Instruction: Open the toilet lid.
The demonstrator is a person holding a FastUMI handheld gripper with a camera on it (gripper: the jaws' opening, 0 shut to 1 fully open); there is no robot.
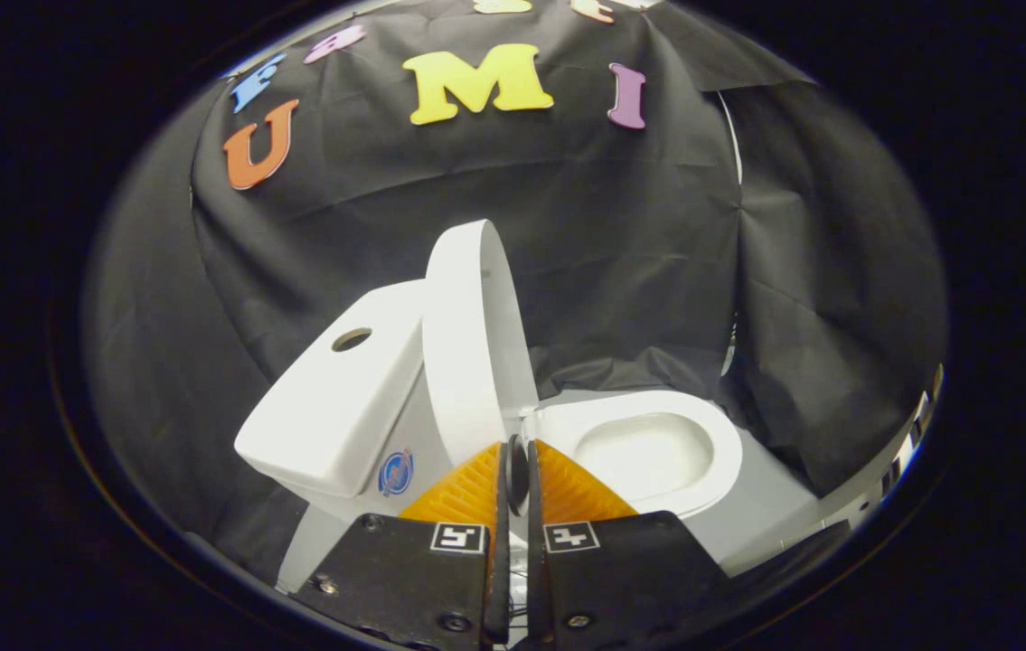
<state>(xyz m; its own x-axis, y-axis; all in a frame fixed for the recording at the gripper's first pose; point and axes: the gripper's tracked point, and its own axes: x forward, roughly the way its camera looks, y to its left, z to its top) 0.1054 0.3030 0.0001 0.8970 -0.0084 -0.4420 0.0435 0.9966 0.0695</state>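
Black-cloth booth: glossy white ceramic toilet (657,452), oval white plastic lid (472,344) raised upright against cistern (341,398); opening apparently complete. Gripper (517,461) fingers together, gripping nothing.

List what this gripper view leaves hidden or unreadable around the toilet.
- Hinge of the raised lid: covered by the gripper, whose fingers sit nearly closed just before it.
- Whether the fingers pinch anything: the narrow gap between them is too dark.
- Tank back and base: turned away, and cut off by the gripper body.
- Bowl bottom: washed out white.
- Tank sticker: too small.
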